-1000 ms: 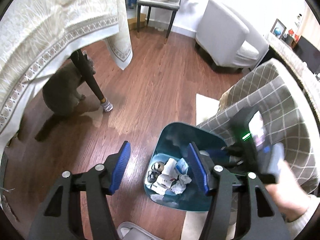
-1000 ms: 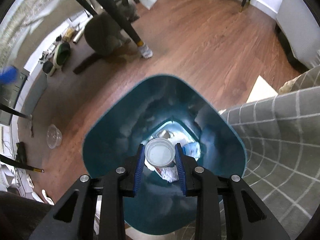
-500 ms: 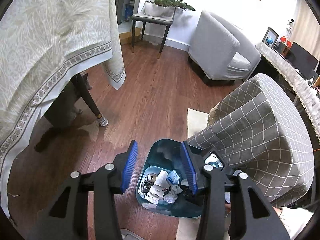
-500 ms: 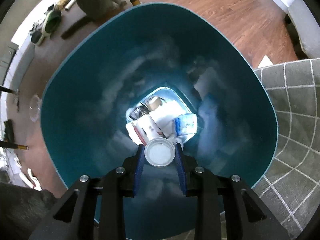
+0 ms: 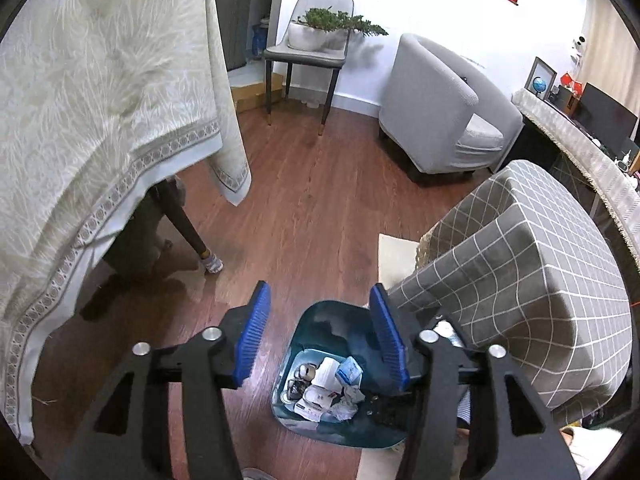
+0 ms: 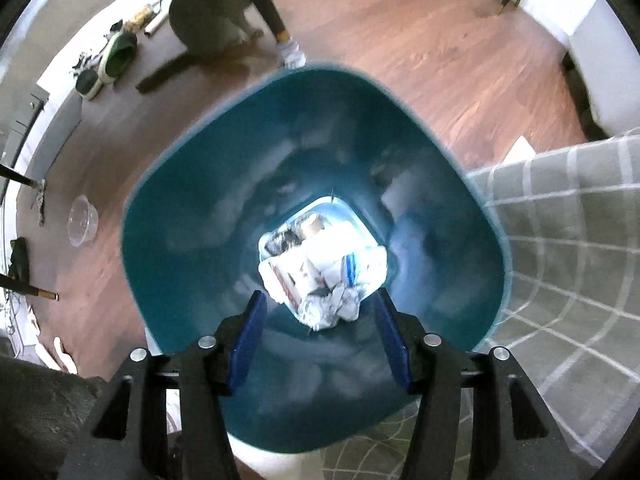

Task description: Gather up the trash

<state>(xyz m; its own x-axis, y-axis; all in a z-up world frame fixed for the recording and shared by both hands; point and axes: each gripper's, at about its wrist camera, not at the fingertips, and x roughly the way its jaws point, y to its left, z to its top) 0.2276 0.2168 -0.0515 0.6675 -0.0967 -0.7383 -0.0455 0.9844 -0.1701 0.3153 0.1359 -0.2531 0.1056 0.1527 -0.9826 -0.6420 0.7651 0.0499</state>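
Poised above the teal bin (image 6: 192, 216) on the wood floor, the right gripper (image 6: 318, 338) had just spread its fingers, empty; the trash (image 6: 324, 276) lay at the bin's bottom. The left gripper (image 5: 318, 336) hovered open, empty. Next, seemingly: seek more litter.

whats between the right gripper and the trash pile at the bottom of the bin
Nothing: in the right wrist view the right gripper, jaws just opened and empty, hangs over the teal bin, with open air down to the trash pile.
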